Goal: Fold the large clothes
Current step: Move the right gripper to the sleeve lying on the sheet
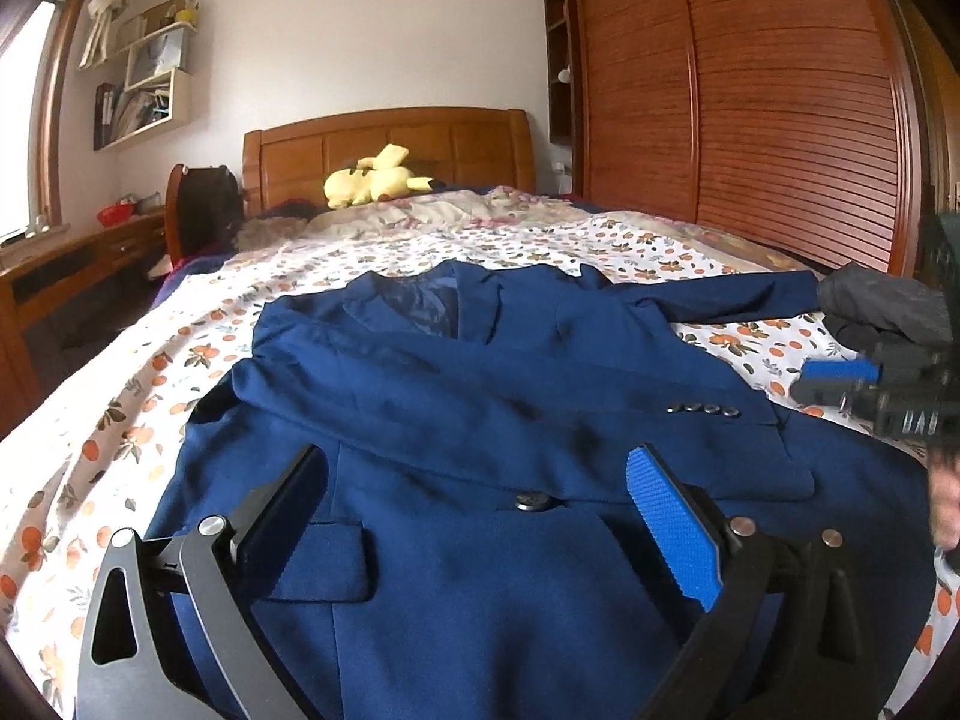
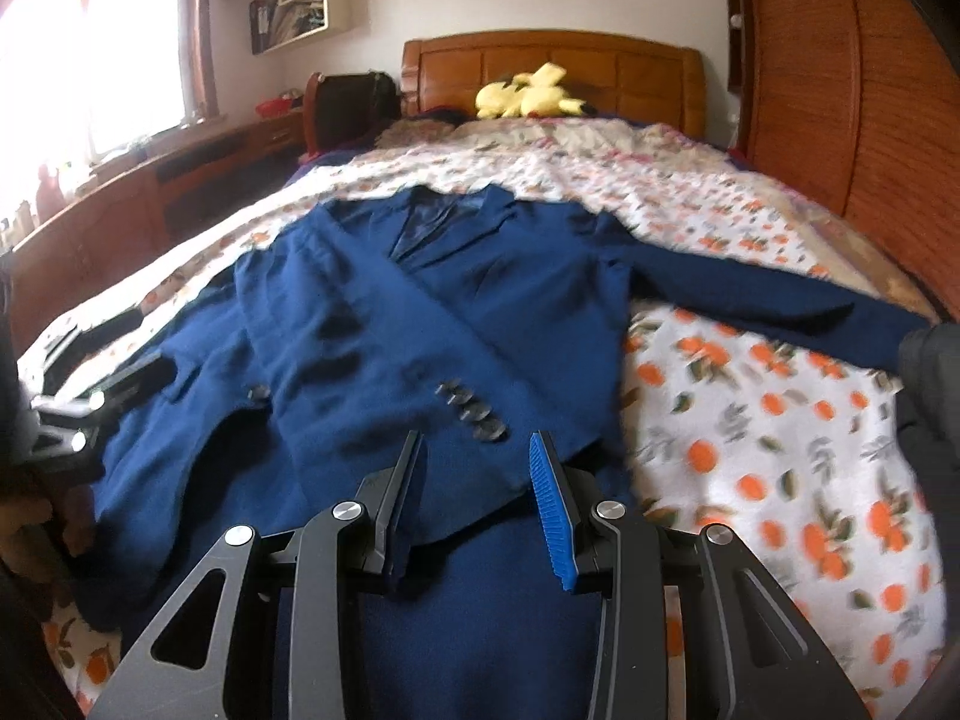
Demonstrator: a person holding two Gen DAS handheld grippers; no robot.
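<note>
My left gripper (image 1: 474, 480) hangs over the lower front of the blue jacket (image 1: 480, 396), its fingers spread wide with nothing between them. The jacket lies face up on the bed (image 1: 108, 420), one sleeve folded across the chest, the other stretched out to the right. My right gripper (image 2: 477, 468) hovers above the jacket's hem, fingers partly open and empty. This view is blurred. A dark bundle (image 1: 882, 300) at the right edge is cut off; I cannot tell what it is.

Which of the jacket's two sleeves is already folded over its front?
The sleeve with the cuff buttons, lying diagonally across the jacket; the other sleeve stretches out onto the bedspread.
</note>
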